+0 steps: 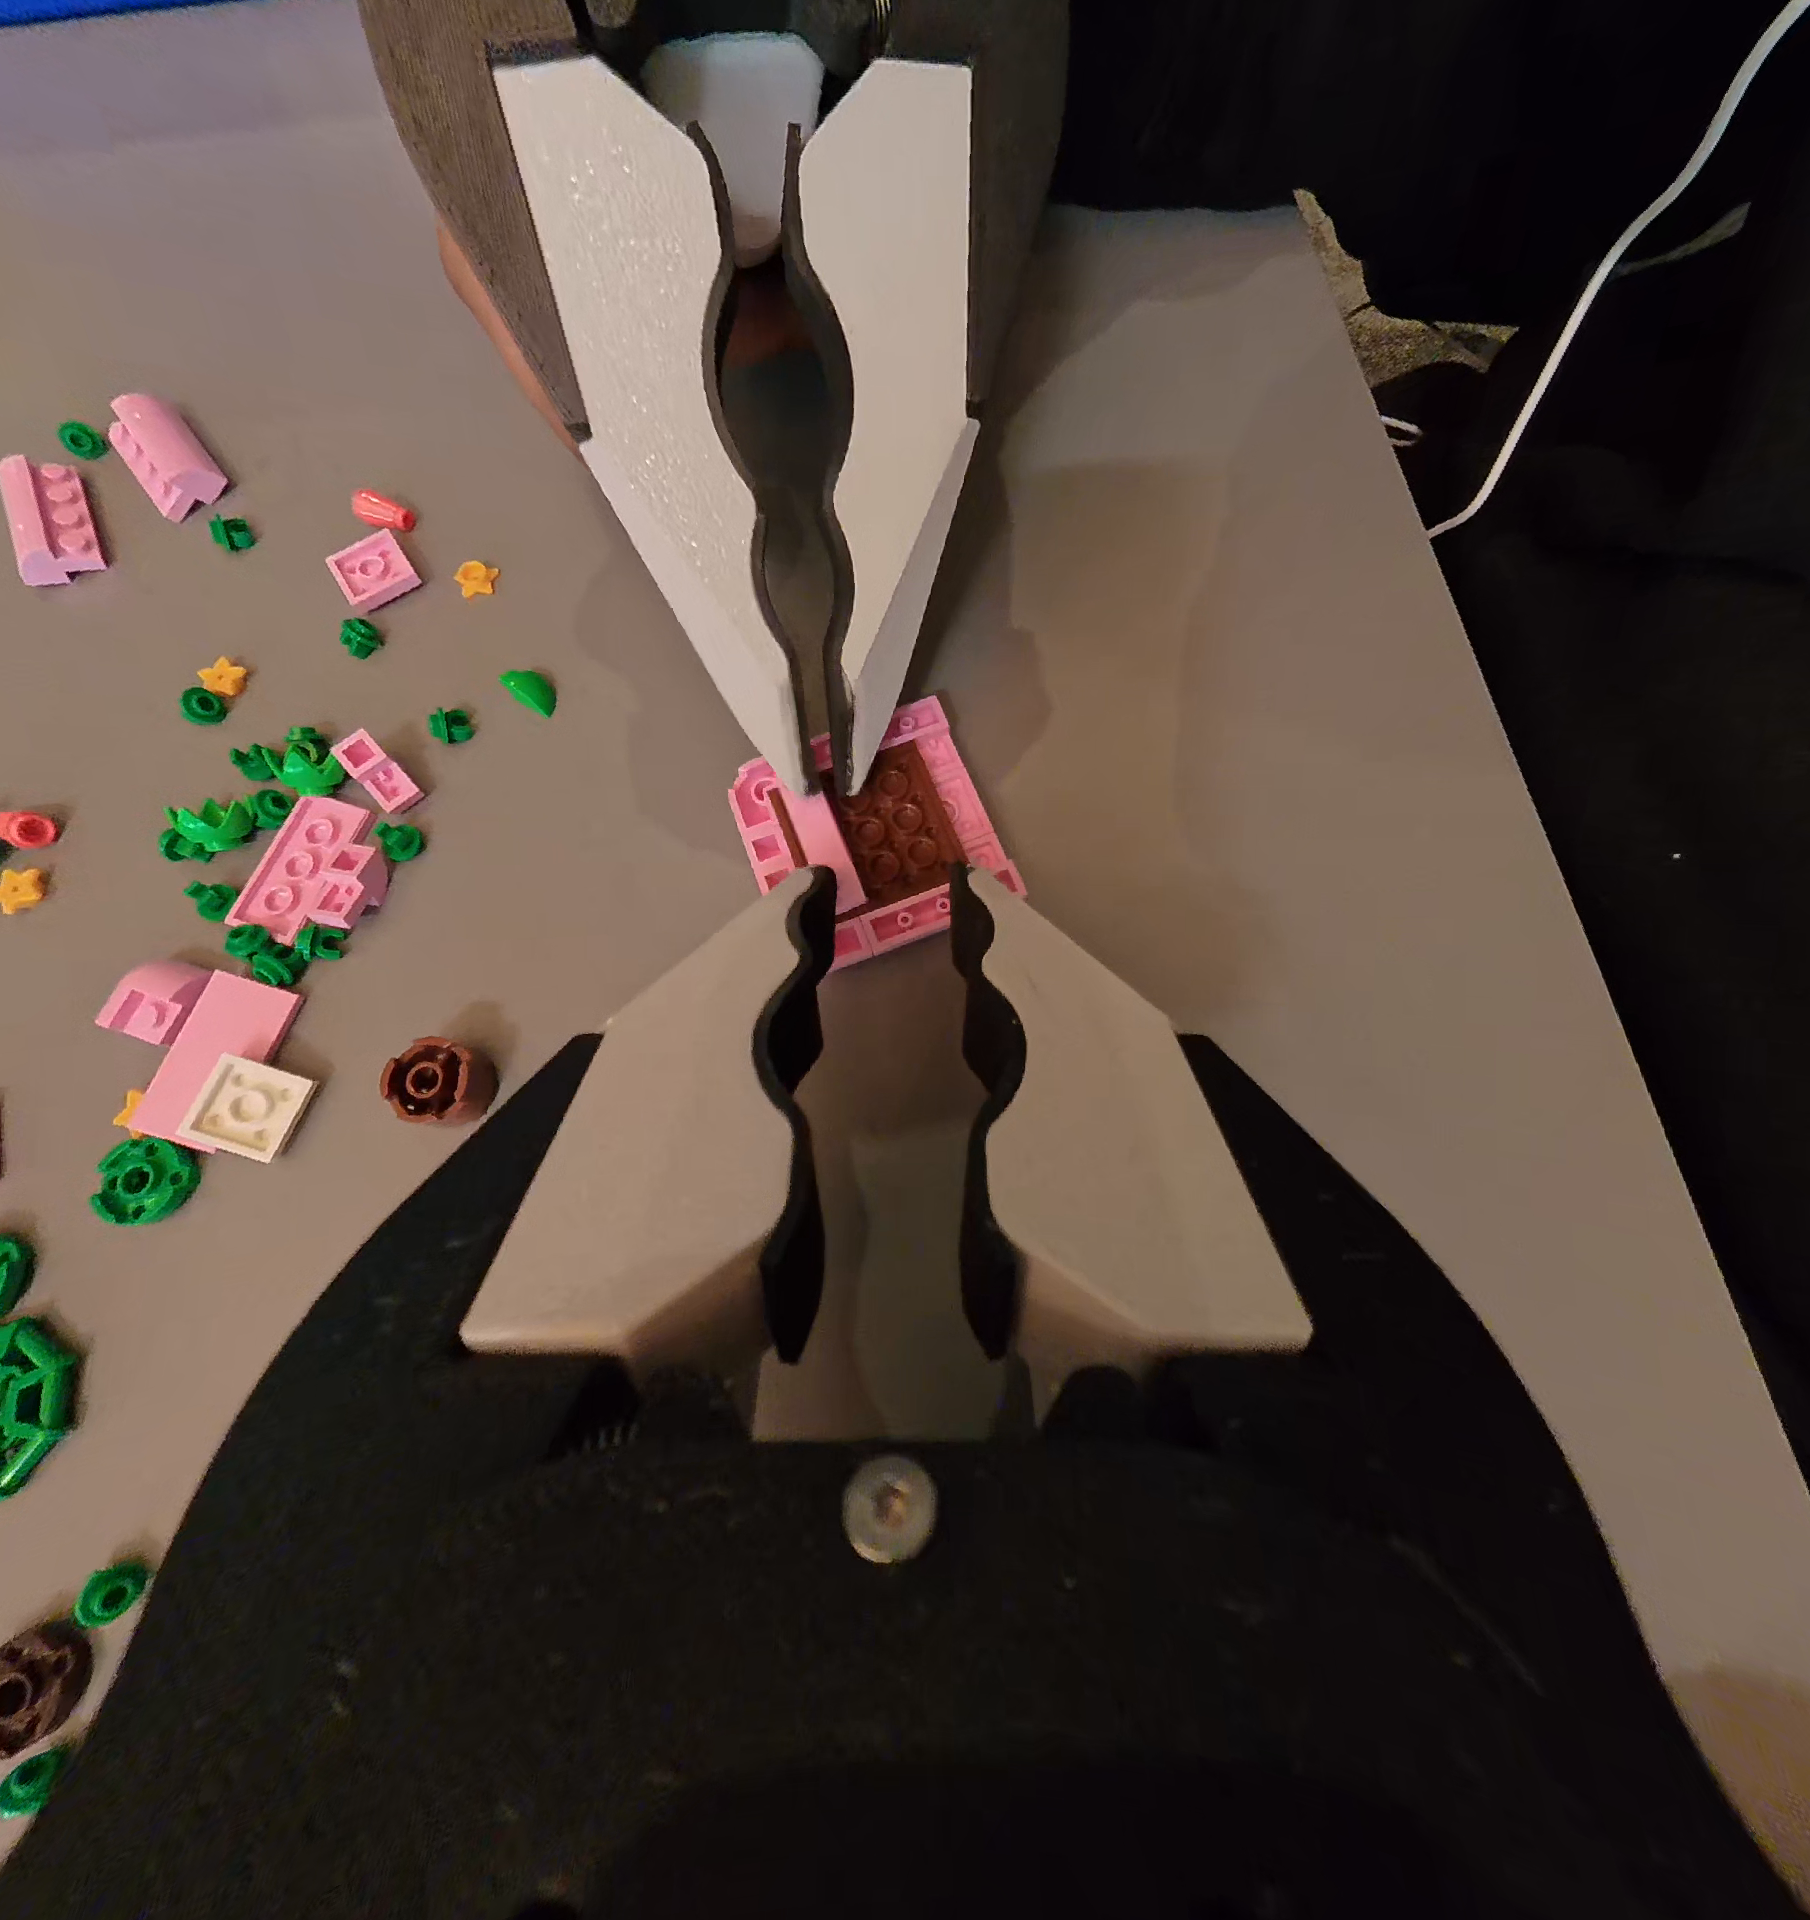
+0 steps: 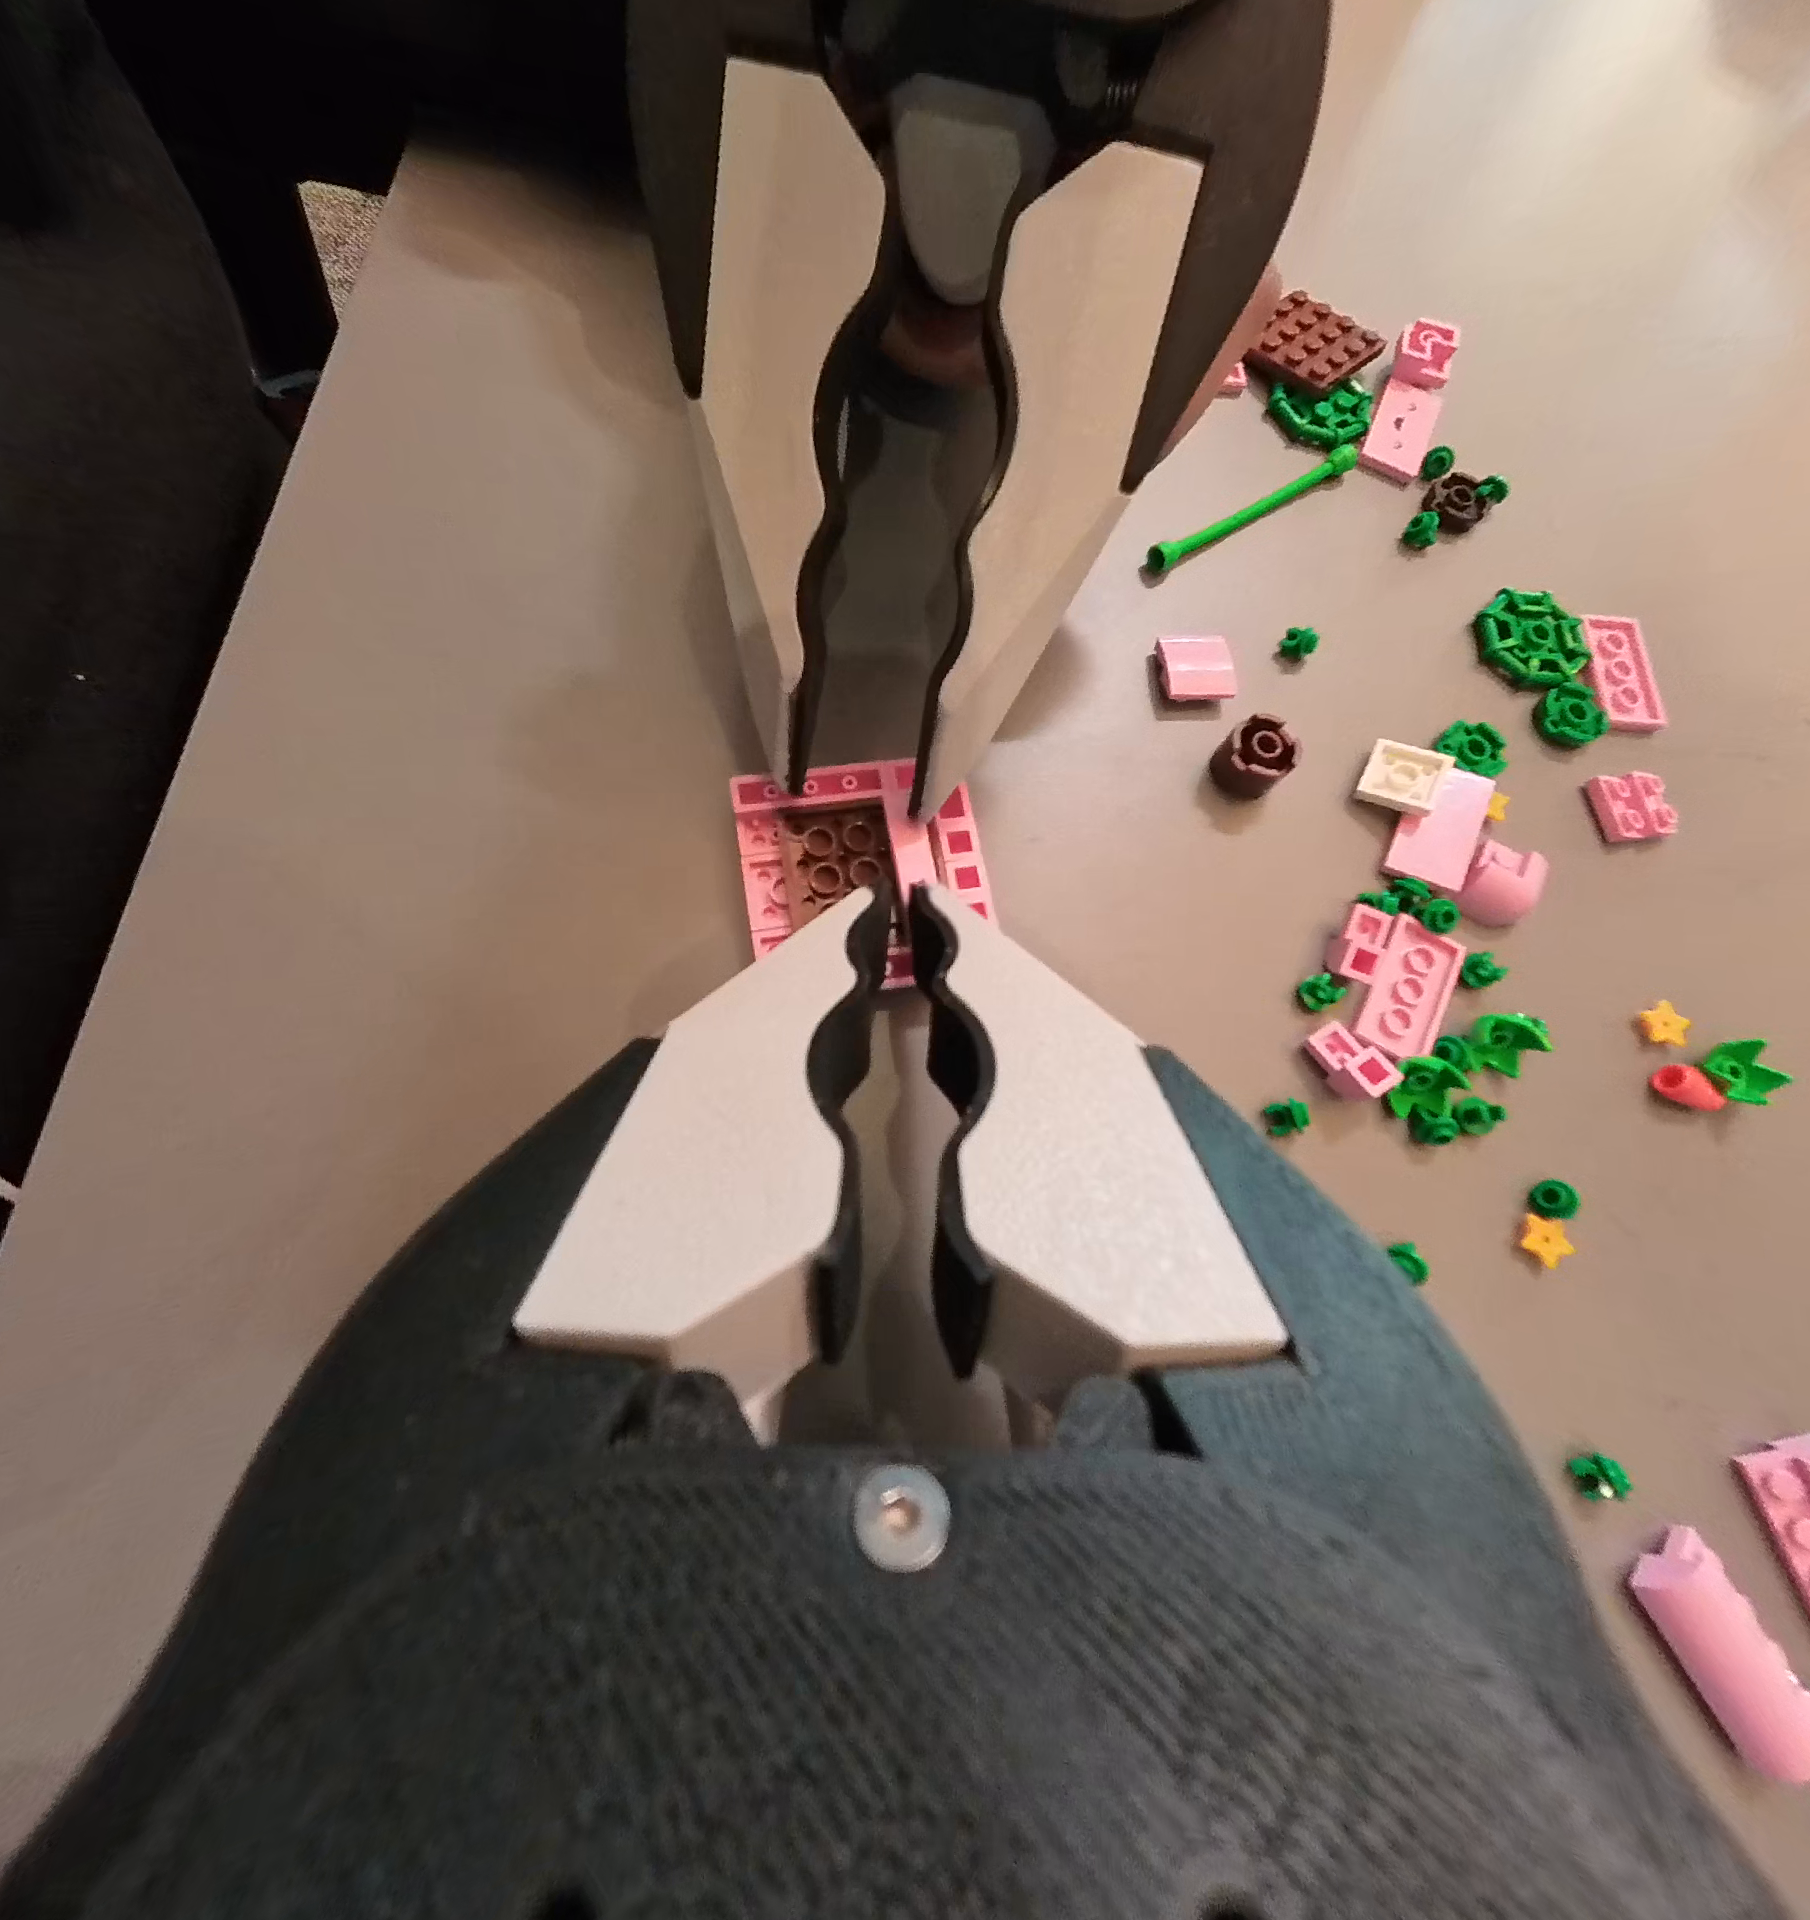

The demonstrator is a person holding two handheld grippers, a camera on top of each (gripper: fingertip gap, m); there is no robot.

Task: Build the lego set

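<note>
Glossy plastic bricks (image 1: 885, 836); smooth matt table (image 1: 1192, 727); grainy printed-plastic claw (image 2: 893, 906).

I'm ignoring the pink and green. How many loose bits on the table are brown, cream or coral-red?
Brown round bricks: 2
Brown flat plate: 1
Cream square tile: 1
Coral-red pieces: 2
Total: 6

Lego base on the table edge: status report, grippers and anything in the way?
Left gripper open, tips straddling pink-and-brown base. Right gripper shut on pink brick, seating it on base. Loose pieces off to one side; nothing blocking.
</note>
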